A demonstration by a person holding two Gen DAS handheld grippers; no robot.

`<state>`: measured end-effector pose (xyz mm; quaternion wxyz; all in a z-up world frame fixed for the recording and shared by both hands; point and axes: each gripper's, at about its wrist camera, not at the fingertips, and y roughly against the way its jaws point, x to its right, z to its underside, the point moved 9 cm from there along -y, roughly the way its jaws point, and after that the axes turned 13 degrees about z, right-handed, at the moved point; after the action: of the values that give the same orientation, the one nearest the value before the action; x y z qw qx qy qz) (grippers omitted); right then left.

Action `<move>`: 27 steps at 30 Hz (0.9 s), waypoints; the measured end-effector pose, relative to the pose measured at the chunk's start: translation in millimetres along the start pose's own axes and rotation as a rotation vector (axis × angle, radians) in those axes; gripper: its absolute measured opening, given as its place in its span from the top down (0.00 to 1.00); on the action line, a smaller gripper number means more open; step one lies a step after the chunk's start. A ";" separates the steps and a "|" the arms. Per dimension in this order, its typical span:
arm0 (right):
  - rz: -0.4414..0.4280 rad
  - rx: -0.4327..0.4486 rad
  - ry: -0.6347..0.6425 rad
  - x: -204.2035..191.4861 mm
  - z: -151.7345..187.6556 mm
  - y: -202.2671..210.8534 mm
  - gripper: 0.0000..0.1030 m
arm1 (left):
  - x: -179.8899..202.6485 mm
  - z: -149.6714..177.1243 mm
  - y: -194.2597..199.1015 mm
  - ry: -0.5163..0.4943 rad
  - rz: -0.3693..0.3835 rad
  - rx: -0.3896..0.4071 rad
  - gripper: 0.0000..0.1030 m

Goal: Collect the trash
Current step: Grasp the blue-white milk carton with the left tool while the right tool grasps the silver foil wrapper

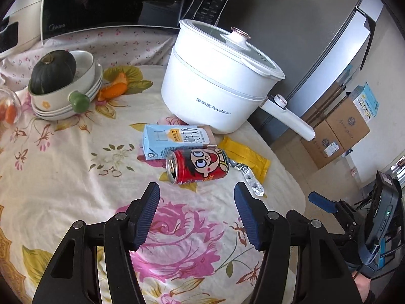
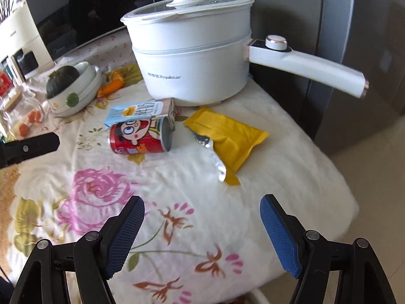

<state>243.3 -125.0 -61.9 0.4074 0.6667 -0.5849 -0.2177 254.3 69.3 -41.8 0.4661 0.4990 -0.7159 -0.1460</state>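
A red cartoon drink can (image 1: 198, 166) lies on its side on the floral tablecloth, also in the right wrist view (image 2: 139, 136). A light blue milk carton (image 1: 174, 140) (image 2: 141, 111) lies just behind it. A torn yellow snack wrapper (image 1: 246, 160) (image 2: 227, 136) with silver foil lies to the right of the can. My left gripper (image 1: 197, 200) is open and empty, just short of the can. My right gripper (image 2: 202, 210) is open and empty, over the cloth in front of the wrapper. It also shows at the right edge of the left wrist view (image 1: 321, 201).
A white Royalstar electric pot (image 1: 217, 76) (image 2: 189, 50) with a long handle stands behind the trash. Stacked bowls (image 1: 68, 96) hold a dark green squash (image 1: 53, 72). A microwave (image 1: 114, 2) stands at the back. Cardboard boxes (image 1: 336, 131) sit on the floor right of the table edge.
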 end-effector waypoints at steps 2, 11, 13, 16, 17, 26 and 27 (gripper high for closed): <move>0.036 -0.003 0.045 2.2 -6.9 -18.9 0.22 | -3.3 -12.1 -13.4 0.027 0.020 -0.019 0.38; 0.093 -0.013 0.166 0.3 -21.8 -71.8 0.24 | -39.9 -54.2 -70.8 -0.023 -0.119 -0.082 0.37; 0.091 -0.016 0.161 3.9 -26.7 -80.2 0.25 | -47.4 -60.2 -81.2 -0.072 -0.147 -0.106 0.37; 0.083 -0.023 0.168 6.8 -31.0 -91.3 0.33 | -48.2 -71.9 -88.7 -0.174 -0.113 -0.118 0.37; 0.084 -0.021 0.180 7.5 -32.0 -93.8 0.36 | -45.0 -75.3 -90.5 -0.228 -0.097 -0.127 0.37; 0.061 -0.030 0.283 -6.1 -33.9 -119.8 0.57 | -46.1 -49.2 -121.2 -0.459 -0.032 -0.288 0.25; 0.060 -0.023 0.287 -7.5 -35.3 -120.1 0.58 | -44.1 -46.4 -121.6 -0.465 -0.022 -0.299 0.25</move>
<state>341.0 -109.6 -138.9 0.5009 0.6684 -0.5377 -0.1147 365.3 62.9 -122.5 0.3560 0.3855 -0.7686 -0.3660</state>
